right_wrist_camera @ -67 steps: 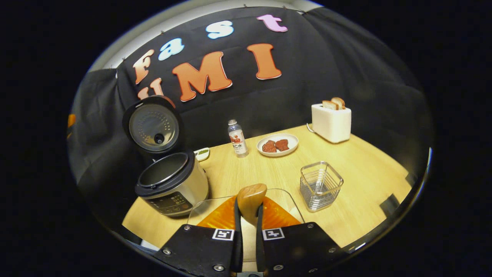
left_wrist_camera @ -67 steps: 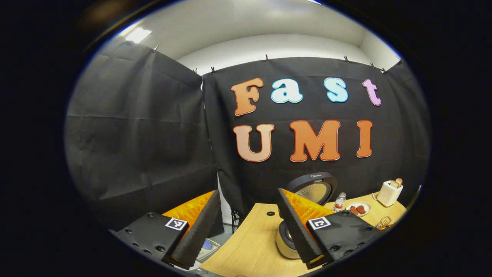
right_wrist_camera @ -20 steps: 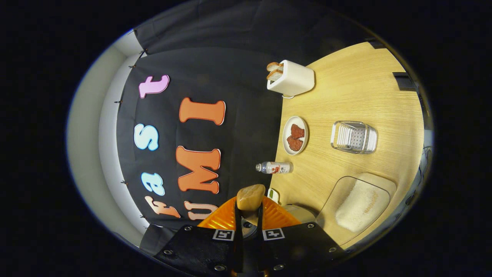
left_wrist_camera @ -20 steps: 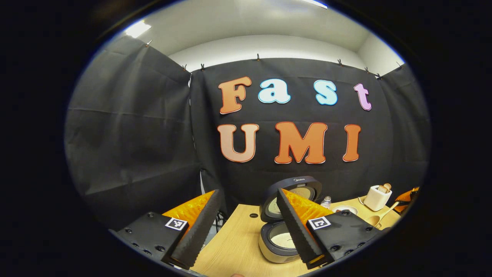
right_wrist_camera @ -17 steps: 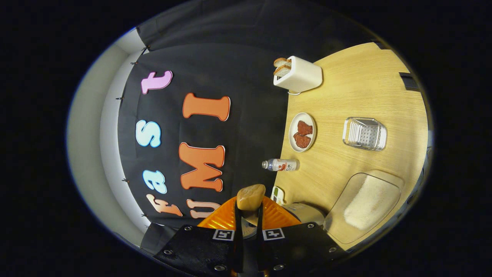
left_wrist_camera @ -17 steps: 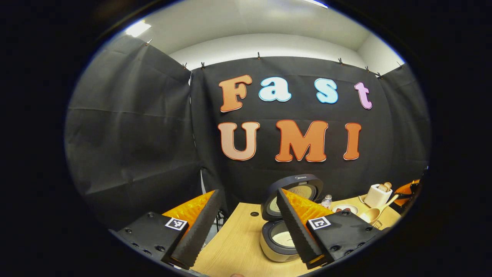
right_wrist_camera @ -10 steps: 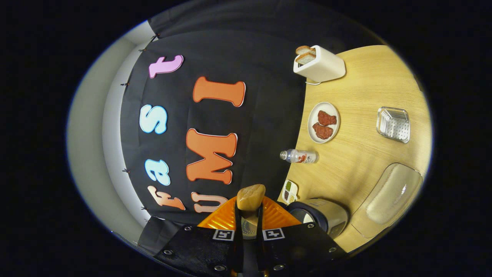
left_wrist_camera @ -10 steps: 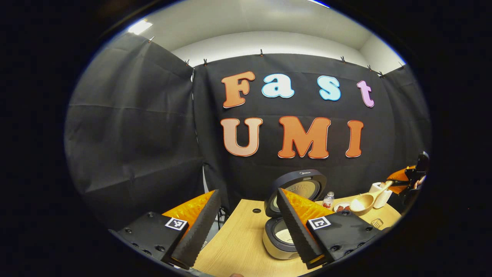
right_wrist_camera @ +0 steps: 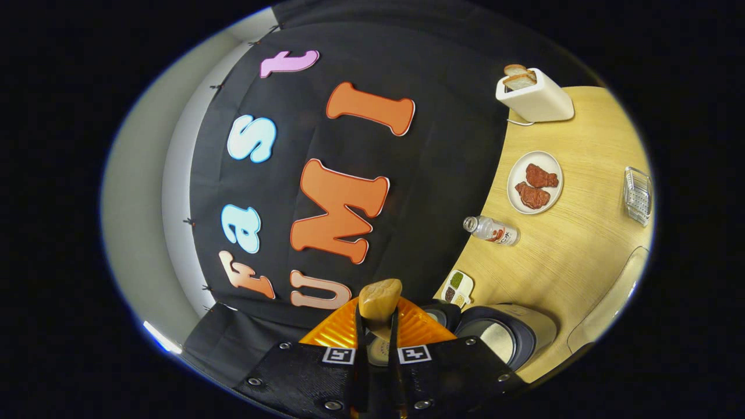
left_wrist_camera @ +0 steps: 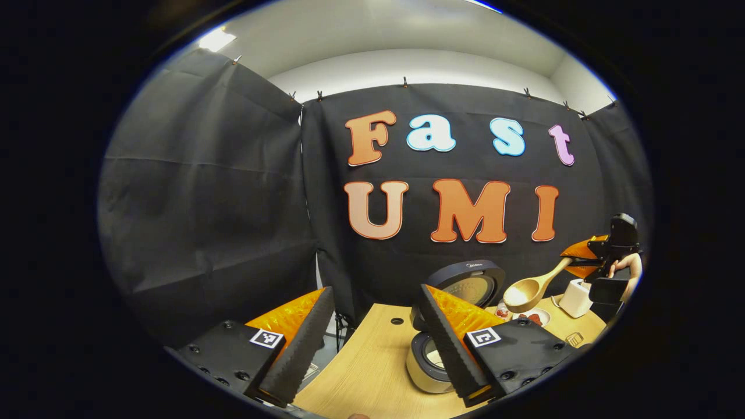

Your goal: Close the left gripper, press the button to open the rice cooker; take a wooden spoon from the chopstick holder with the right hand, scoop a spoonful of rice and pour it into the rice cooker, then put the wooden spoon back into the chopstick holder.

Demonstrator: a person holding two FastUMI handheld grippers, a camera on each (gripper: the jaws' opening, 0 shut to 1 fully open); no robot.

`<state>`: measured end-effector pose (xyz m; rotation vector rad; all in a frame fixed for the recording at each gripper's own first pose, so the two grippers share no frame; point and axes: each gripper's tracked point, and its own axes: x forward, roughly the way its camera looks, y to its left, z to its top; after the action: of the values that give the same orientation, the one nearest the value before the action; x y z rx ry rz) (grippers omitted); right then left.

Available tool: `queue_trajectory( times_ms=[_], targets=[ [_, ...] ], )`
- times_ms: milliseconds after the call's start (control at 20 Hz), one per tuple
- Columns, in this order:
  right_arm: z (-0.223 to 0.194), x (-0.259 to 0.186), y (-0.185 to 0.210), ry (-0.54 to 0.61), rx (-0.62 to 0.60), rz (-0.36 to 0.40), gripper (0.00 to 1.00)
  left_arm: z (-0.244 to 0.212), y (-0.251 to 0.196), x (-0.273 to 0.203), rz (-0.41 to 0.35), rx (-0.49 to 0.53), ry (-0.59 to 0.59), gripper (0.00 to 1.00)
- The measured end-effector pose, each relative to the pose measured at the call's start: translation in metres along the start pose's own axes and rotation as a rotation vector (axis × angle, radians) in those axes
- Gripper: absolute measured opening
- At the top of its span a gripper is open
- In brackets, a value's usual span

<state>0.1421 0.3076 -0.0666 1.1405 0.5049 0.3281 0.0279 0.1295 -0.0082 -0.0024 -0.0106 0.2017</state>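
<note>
Right gripper clenched on pale wooden spoon, rolled sideways above open silver rice cooker, likely tipping rice out. Left gripper released, parked aside with jaws apart. Left gripper view: spoon bowl beside raised lid. Right gripper view: wire chopstick holder far across wooden table.

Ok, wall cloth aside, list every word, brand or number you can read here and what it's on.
Rice cooker lid: a small brand mark on its rim, too small to read.
Bottle: a printed label, too blurred to read.
Square tags on the left gripper: coded patterns, no words.
So none of it is legible text.
</note>
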Motion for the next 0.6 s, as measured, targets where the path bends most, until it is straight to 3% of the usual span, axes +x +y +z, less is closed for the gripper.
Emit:
queue_trajectory(
  times_ms=[300,600],
  targets=[
    [-0.021,0.02,0.0,0.03,-0.093,-0.012,0.12,-0.006,0.017,0.001,0.043,0.001,0.011,0.99],
    [-0.016,0.026,0.008,-0.003,-0.199,-0.005,0.12,-0.009,0.022,0.005,0.057,-0.003,0.019,0.99]
  ],
)
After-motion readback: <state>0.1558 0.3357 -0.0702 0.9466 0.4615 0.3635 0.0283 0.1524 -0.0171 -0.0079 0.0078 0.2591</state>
